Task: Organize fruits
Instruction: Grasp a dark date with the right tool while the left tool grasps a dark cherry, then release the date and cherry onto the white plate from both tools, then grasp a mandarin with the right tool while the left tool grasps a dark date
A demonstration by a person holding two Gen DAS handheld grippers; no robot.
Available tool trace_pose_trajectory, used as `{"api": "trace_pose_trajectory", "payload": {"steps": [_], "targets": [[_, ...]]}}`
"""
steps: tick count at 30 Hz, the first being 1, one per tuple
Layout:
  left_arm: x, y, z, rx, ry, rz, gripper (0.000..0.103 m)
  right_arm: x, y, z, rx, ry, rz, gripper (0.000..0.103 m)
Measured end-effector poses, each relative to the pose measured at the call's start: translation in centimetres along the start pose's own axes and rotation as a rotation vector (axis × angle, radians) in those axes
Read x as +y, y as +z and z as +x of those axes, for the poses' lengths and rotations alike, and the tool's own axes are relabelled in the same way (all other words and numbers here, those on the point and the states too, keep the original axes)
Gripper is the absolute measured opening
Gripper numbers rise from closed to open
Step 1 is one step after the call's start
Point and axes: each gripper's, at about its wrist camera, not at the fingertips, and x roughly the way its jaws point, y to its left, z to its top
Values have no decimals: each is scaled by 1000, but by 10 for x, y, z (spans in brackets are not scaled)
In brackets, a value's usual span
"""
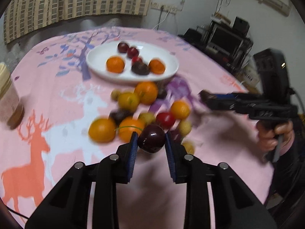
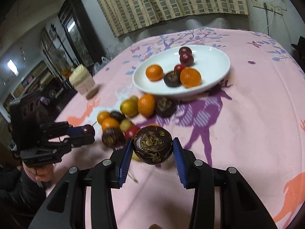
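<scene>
My left gripper is shut on a dark red cherry, held just above the loose pile of fruit on the pink tablecloth. In the right wrist view that gripper shows at the left with the cherry at its tips. My right gripper is shut on a dark brown round fruit, near the pile of oranges, yellow and dark fruits. The right gripper enters from the right in the left wrist view. A white plate behind the pile holds oranges and dark red fruits.
A jar with a pale lid stands at the table's left edge. Behind the table hangs a checked curtain. Dark shelves with equipment stand beyond the right side. A hand grips the right tool's handle.
</scene>
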Motion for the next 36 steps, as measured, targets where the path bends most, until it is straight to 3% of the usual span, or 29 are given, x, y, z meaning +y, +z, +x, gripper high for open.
{"api": "trace_pose_trajectory", "payload": {"steps": [2, 5, 8, 12, 14, 16, 20, 24, 28, 30, 33, 36], "targets": [[-1, 34, 0, -42, 14, -12, 28, -1, 22, 3, -51, -21, 27, 43], [1, 85, 21, -79, 95, 7, 28, -4, 55, 15, -163, -136, 32, 43], [17, 121, 60, -59, 145, -25, 28, -24, 80, 39, -194, -178, 97, 43], [33, 144, 103, -4, 215, -40, 29, -46, 98, 63, -210, -198, 150, 45], [46, 149, 119, 34, 228, -109, 47, -52, 102, 70, -206, -209, 146, 54], [54, 147, 115, 17, 219, -154, 68, -53, 101, 72, -199, -220, 141, 59], [55, 135, 67, -46, 227, -191, 90, -37, 93, 49, -205, -205, 98, 61], [46, 99, 14, -106, 268, -181, 97, -10, 67, 33, -150, -146, 55, 61], [42, 44, -16, -225, 312, -168, 98, 5, 30, 31, -81, -91, 30, 61], [46, 29, -14, -177, 341, -200, 98, 7, 15, 35, -27, -73, 45, 60], [53, 14, -17, -171, 282, -251, 98, 12, 6, 38, 17, -81, 35, 54], [51, 8, -20, -177, 315, -246, 98, 14, 3, 38, 25, -95, 23, 52]]}}
